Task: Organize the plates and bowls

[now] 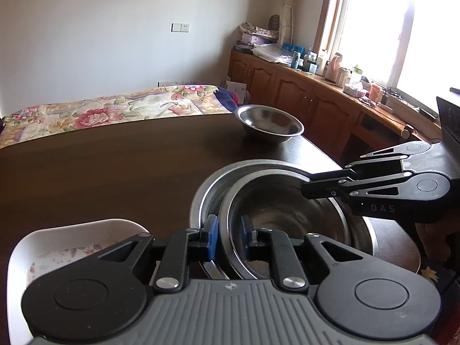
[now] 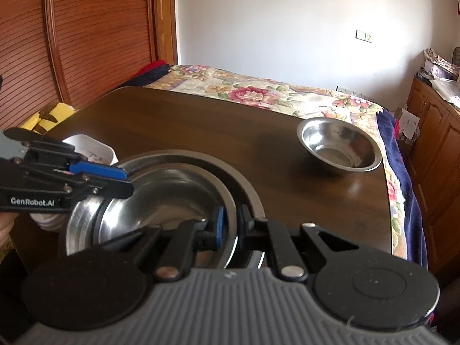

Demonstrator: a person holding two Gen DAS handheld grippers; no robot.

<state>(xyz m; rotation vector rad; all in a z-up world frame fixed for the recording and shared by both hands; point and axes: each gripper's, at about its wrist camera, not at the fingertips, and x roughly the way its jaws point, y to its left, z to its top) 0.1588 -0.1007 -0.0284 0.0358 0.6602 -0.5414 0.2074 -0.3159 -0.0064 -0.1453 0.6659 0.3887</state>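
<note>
Bowls are the matter here: a smaller steel bowl sits tilted inside a larger steel bowl at lower centre of the left wrist view, on the dark counter. Left tongs straddle the smaller bowl's near rim, one blue pad outside and one inside, closed on it as far as I can judge. Right tongs pinch the same bowl's rim on its opposite side, at lower centre of the right wrist view. So both tongs hold one rim, facing each other across the bowl, neither nearer than the other.

A third, single steel bowl stands well apart toward the upper right of centre, at the counter's far edge. A white dish lies at lower left, just beside the left tongs.

Seating the inner bowl level likely depends on lowering both sides evenly.
</note>
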